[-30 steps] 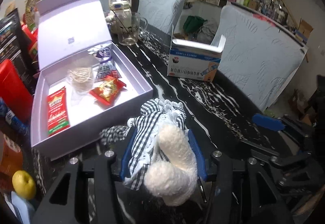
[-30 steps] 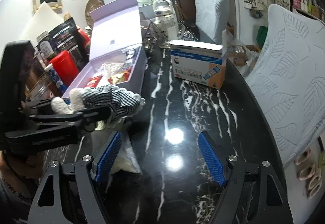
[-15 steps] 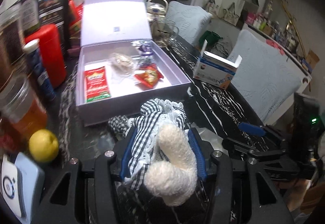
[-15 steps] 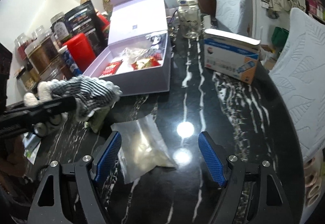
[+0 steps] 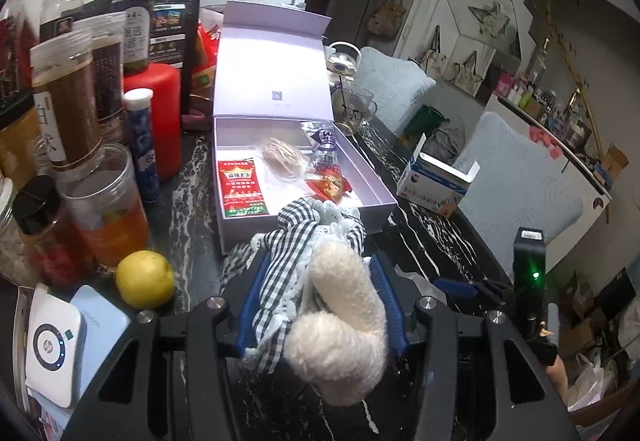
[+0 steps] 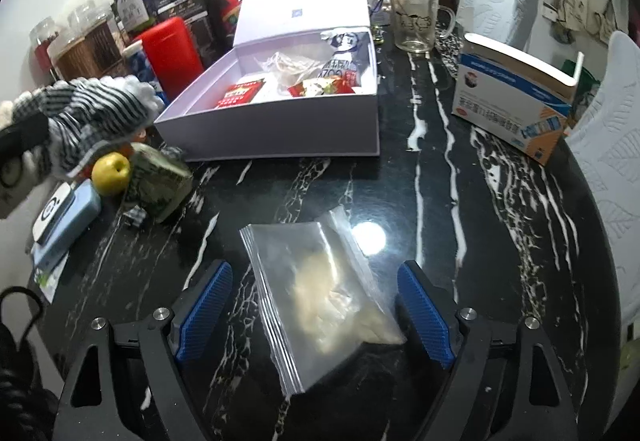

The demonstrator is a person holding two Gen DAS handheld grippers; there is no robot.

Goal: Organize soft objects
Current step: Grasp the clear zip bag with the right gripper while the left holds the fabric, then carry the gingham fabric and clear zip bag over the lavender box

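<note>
Toy (image 5: 320, 293): checked cloth, fluffy cream limb.
Left gripper (image 5: 316, 305): pinching toy.
Right gripper (image 6: 316, 311): jaws opening, astride clear bag (image 6: 316, 297).

The left gripper (image 5: 316, 305) has its jaws clamped on a plush toy in checked cloth (image 5: 320, 281), held above the black marble counter (image 5: 432, 241) just near of the open lavender box (image 5: 280, 169).

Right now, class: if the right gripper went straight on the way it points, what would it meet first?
Most likely the clear plastic bag lying flat on the black marble table. The right gripper points down at it, jaws opening, blue pads either side without touching. Depth is hard to judge.
</note>
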